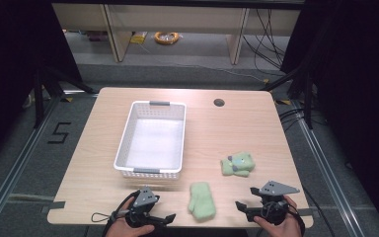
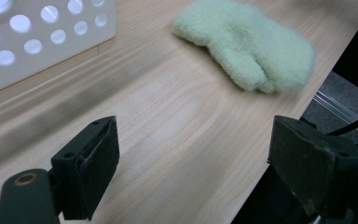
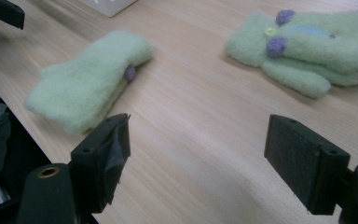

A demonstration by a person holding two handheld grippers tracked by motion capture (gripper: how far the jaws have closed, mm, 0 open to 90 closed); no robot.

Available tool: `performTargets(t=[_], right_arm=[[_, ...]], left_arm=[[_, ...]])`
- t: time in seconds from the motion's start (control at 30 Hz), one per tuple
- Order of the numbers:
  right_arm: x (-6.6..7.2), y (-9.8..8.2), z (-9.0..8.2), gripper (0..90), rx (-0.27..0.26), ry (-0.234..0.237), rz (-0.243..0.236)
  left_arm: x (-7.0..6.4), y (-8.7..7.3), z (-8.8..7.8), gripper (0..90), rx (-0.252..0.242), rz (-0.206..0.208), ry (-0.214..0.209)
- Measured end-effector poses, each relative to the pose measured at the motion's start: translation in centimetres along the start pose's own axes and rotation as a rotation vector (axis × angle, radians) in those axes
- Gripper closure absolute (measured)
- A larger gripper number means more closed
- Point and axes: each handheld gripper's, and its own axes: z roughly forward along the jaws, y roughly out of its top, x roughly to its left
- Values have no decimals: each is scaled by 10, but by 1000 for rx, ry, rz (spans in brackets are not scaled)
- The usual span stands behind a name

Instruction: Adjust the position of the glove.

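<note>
Two pale green fleece mittens lie on the wooden table. The plain one (image 1: 201, 199) (image 2: 246, 44) (image 3: 86, 81) rests near the front edge, between my two grippers. The other mitten (image 1: 238, 164) (image 3: 307, 46) has purple and yellow buttons and lies farther back on the right. My left gripper (image 1: 164, 217) (image 2: 193, 170) is open at the front edge, left of the plain mitten, holding nothing. My right gripper (image 1: 243, 207) (image 3: 205, 161) is also open and empty, low over the table right of that mitten. A white perforated basket (image 1: 122, 136) (image 2: 37, 42) stands empty behind the left gripper.
The table (image 1: 227, 128) has a round cable hole (image 1: 219, 102) at the back. Its front edge runs just under both hands. Beyond the table are floor rails, dark curtains at both sides, and a yellow cable coil (image 1: 167, 37) on the floor.
</note>
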Motion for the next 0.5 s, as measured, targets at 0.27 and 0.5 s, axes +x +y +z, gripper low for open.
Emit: performTargets(t=[0.27,0.5], right_arm=[[2,1,1,297,18,14,-23],[6,2,4,309,33,36,-43]], left_arm=[[1,1,0,157,-14,18,17],[-2,3,1,161,-41,-9,21]])
